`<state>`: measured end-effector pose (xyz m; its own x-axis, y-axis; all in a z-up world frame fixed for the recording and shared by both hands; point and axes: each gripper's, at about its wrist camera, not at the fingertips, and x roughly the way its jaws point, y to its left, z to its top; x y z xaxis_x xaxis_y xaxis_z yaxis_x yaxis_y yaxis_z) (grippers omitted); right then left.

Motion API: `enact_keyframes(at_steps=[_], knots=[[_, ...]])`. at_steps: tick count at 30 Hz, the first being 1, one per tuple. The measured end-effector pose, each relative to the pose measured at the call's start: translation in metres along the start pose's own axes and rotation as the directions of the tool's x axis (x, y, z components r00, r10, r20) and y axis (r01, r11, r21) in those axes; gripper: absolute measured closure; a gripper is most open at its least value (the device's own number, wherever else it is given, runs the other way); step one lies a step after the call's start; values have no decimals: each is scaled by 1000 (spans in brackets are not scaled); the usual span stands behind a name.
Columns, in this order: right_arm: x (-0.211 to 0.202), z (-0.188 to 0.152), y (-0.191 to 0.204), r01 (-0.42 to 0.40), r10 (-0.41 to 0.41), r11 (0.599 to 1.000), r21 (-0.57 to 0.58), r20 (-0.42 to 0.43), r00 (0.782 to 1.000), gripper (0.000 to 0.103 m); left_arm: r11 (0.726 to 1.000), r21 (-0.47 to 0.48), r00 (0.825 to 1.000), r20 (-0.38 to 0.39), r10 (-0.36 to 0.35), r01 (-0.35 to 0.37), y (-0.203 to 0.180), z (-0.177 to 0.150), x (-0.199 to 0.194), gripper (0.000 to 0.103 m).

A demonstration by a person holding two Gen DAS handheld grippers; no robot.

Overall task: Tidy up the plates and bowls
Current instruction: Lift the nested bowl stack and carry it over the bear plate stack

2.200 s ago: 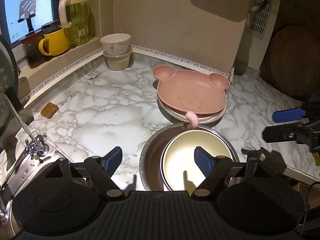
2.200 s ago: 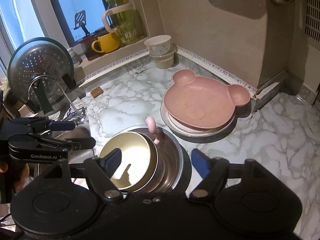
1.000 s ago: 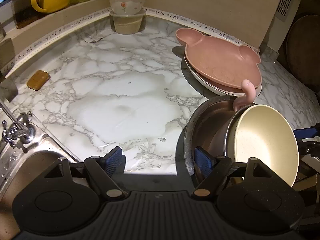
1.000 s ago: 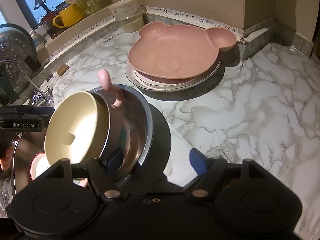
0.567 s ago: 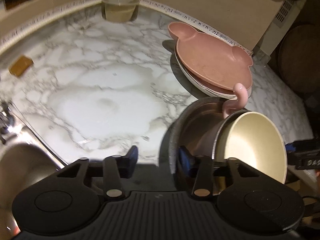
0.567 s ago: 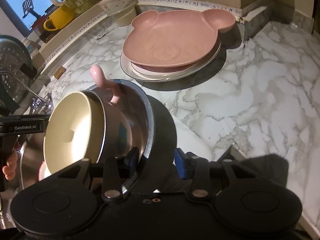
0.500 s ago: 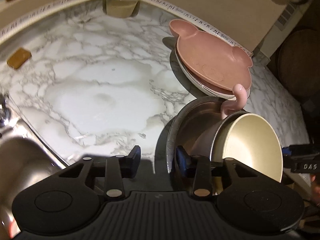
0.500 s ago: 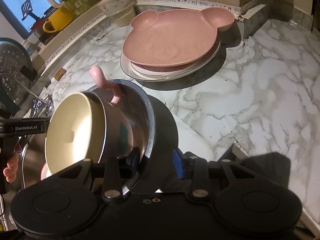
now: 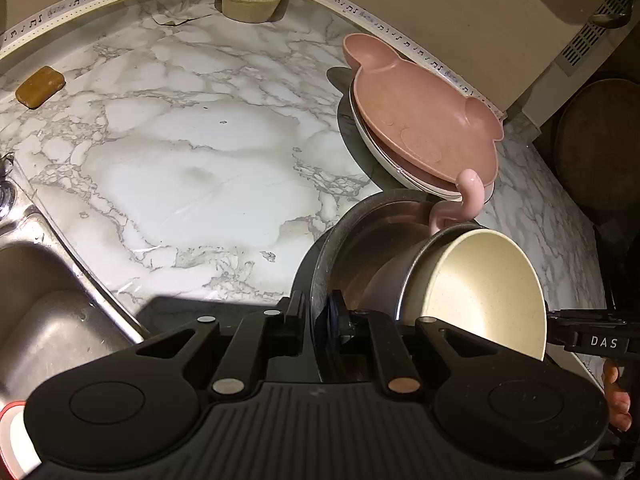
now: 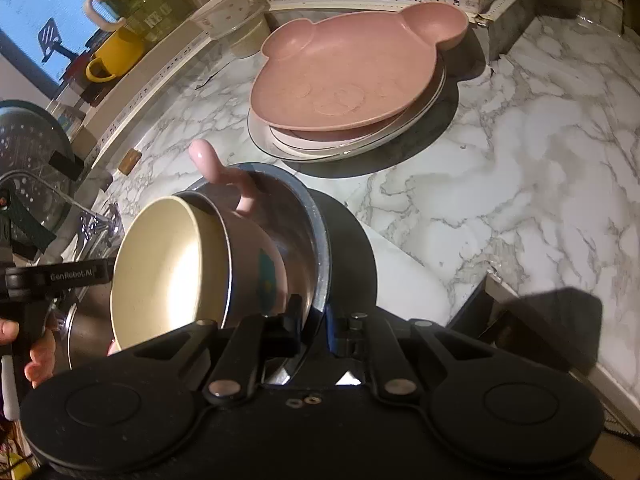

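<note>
L gripper (image 9: pixel 319 316) clamped on rim of the steel bowl (image 9: pixel 360 236), jaws just closed, pads tight on both sides of the wall. R gripper (image 10: pixel 316 320) same deal on the opposite rim, jaws just closed too, nipping the steel edge. So I've got the bowl pinched from 2 sides, tilted. Inside it: pink bowl (image 10: pixel 256 264) w/ curled pink handle (image 10: pixel 208 160) sticking up, and a cream bowl (image 10: pixel 160 268) nested in that. All at near edge of the marble counter (image 9: pixel 180 168), sink (image 9: pixel 44 328) just to the left in L view. Further back: pink bear plate (image 10: pixel 344 72) on top of white plates (image 10: pixel 340 146). Far corner by the wall: 2 small stacked bowls (image 10: pixel 236 16). Yellow mug (image 10: pixel 116 54) on the sill.
</note>
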<state>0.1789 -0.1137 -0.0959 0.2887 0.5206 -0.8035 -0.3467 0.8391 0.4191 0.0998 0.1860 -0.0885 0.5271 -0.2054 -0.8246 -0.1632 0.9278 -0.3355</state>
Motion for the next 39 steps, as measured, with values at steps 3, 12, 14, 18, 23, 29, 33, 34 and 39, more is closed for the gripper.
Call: enact_keyframes(at_steps=[3, 12, 14, 18, 23, 29, 33, 34, 39], knots=[[0, -1, 3, 14, -14, 1000, -10, 4, 1000, 91, 1000, 2, 1000, -5, 11, -11, -2, -2, 0, 94], [-1, -2, 5, 41, -41, 999, -17, 10, 999, 92, 999, 0, 999, 4, 40, -40, -8, -6, -2, 94], [-1, -2, 5, 47, -47, 999, -21, 10, 999, 92, 999, 9, 999, 3, 45, -45, -10, -6, -3, 94], [-3, -2, 5, 56, -55, 998, -22, 9, 998, 92, 999, 4, 999, 5, 54, -54, -14, -7, -5, 94], [-7, -1, 2, 51, -51, 999, -11, 4, 999, 93, 998, -2, 998, 12, 68, -68, -20, -6, -10, 94], [-14, 4, 5, 65, -65, 998, -23, -1, 998, 93, 997, -8, 996, 16, 83, -83, -28, -3, -17, 94], [-18, 11, 5, 63, -63, 998, -25, -20, 998, 93, 996, -13, 996, 18, 93, -93, -33, 1, -21, 94], [-19, 14, 5, 63, -64, 998, -28, -21, 998, 93, 995, -13, 995, 19, 96, -95, -34, 2, -22, 94], [-27, 27, 6, 65, -66, 997, -35, -18, 998, 93, 995, -23, 995, 23, 100, -100, -41, 13, -28, 94]])
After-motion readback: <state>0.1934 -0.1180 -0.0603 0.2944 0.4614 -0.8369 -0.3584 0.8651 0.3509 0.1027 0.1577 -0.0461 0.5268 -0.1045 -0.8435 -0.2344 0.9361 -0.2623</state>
